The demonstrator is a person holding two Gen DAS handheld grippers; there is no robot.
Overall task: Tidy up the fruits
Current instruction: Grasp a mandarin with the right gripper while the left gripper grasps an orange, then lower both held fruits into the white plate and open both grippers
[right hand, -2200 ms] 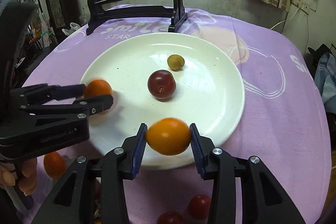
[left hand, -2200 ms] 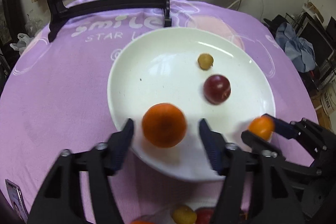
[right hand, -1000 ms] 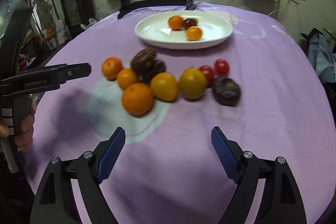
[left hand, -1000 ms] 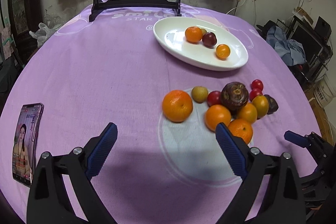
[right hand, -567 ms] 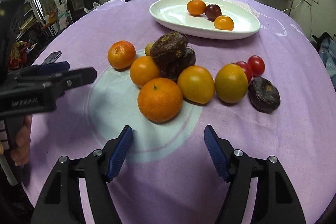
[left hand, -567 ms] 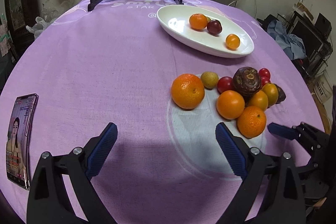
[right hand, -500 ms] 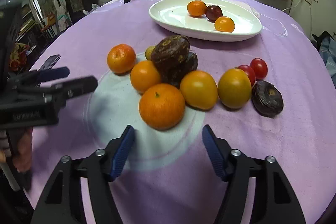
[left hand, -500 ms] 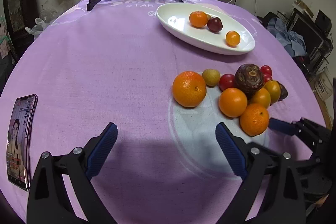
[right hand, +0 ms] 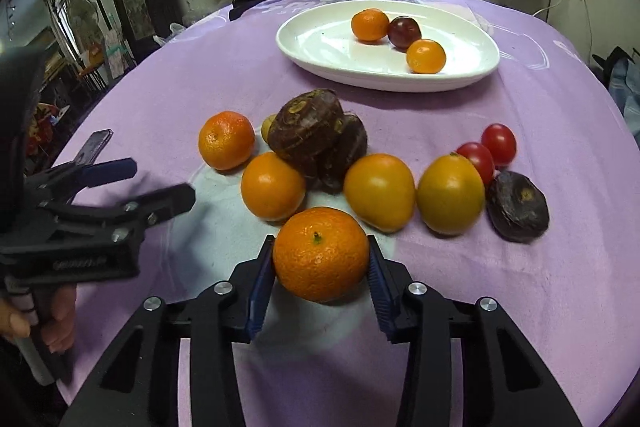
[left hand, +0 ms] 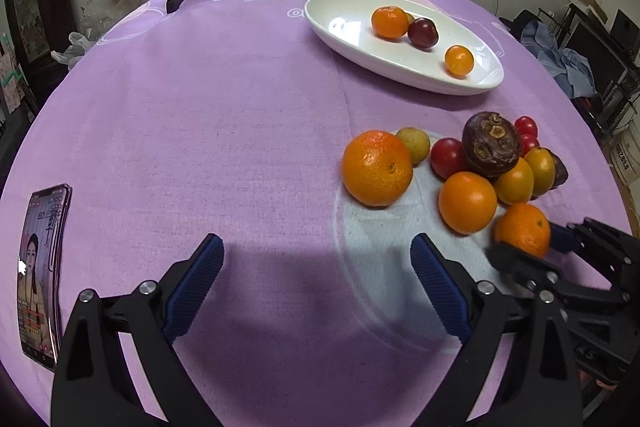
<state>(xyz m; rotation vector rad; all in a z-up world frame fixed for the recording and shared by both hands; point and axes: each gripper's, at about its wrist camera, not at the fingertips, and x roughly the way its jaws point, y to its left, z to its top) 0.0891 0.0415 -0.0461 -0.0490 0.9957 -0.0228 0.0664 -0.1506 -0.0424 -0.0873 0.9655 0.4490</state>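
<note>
Mandarin (right hand: 321,254) between closing right gripper (right hand: 321,269) jaws, pads touching.

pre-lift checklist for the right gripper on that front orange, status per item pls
1. Right gripper has just been closing; both blue pads against the round orange mandarin: ok.
2. Grip centred on the fruit's widest part: ok.
3. Mandarin clear of the neighbouring smooth orange fruit: cannot tell, very close.
4. Oval white plate has bare room for another fruit: ok.
5. Left gripper open, empty, beside the pile: ok.
6. Grip firm enough to lift: cannot tell.
</note>
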